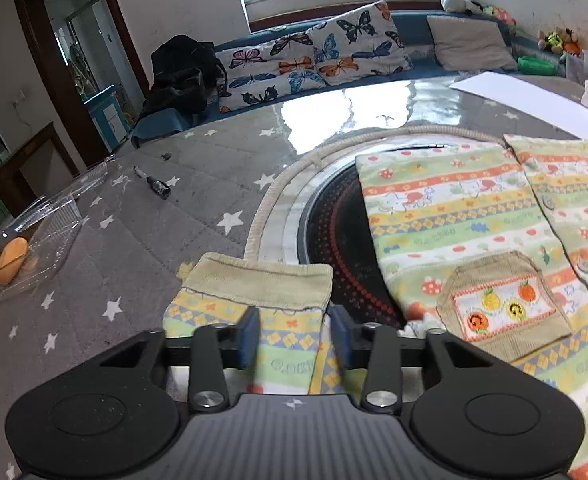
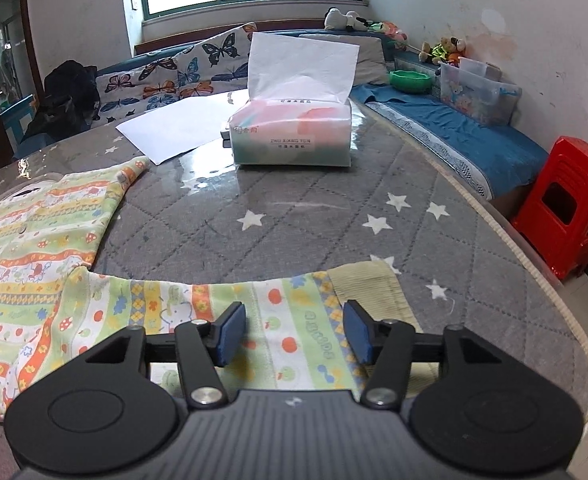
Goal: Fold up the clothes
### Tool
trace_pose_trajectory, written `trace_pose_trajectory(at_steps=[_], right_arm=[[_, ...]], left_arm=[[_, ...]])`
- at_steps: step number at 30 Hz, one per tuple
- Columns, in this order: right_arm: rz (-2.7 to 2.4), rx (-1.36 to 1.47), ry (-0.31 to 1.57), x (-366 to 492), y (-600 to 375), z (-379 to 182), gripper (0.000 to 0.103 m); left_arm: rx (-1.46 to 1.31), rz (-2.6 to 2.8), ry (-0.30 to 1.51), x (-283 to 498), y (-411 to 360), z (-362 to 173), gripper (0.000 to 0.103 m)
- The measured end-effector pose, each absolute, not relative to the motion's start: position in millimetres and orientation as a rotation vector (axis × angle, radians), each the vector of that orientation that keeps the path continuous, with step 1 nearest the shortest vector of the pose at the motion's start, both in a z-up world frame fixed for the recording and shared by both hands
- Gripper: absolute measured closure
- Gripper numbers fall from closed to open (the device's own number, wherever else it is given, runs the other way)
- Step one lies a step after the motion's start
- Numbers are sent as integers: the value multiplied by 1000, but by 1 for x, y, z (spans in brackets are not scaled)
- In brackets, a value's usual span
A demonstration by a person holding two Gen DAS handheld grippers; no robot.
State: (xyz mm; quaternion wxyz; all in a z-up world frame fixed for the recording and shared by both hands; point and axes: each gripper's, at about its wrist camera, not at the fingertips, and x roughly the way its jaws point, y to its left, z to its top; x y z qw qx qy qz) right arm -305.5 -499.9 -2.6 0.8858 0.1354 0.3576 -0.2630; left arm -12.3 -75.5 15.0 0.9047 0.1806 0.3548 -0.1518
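Left wrist view: left tool (image 1: 295, 334) narrow, its pads astride a sleeve (image 1: 254, 300) on the worktop (image 1: 154, 216); whether they pinch it is unclear.
Right wrist view: right tool (image 2: 294, 334) wide, over the other sleeve (image 2: 286, 312); shirt (image 2: 42, 232) lies flat to the left.

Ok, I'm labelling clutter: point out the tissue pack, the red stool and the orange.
tissue pack (image 2: 292, 136), right wrist view, front face
red stool (image 2: 565, 204), right wrist view, side panel
orange (image 1: 11, 261), left wrist view, middle

Soft printed cotton garment (image 1: 453, 208), glossy tabletop (image 1: 333, 108)
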Motion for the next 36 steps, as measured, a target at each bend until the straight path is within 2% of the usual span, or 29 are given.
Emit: trace_pose_trajectory(at_steps=[2,3,9,14,18,25,27,36], right_arm=[[-546,280,746,-305,-500,-3,43],[-545,279,748,-304,-499,-3,42],[-542,274,752,-303,-499,-2,40],[-550,282,748,-306,-499,-1,37],[-557,265,752,-311,-496,0,35],[-567,277,764,-314,-500,-2,34],[-566,276,766,-314,-500,-2,34],[-560,281,764,-315,-501,-3,32]], left_arm=[[335,-303,719,-12,-69,17,96],[306,-294,710,-12,-63,20,99],[185,-117,599,-21,-3,56,102],[115,38,570,-31,58,69,102],[41,32,649,-34,80,62,101],[176,-232,658,-47,8,53,95],[209,-269,669,-43,-14,48,84],[325,-287,718,-17,-69,17,83]])
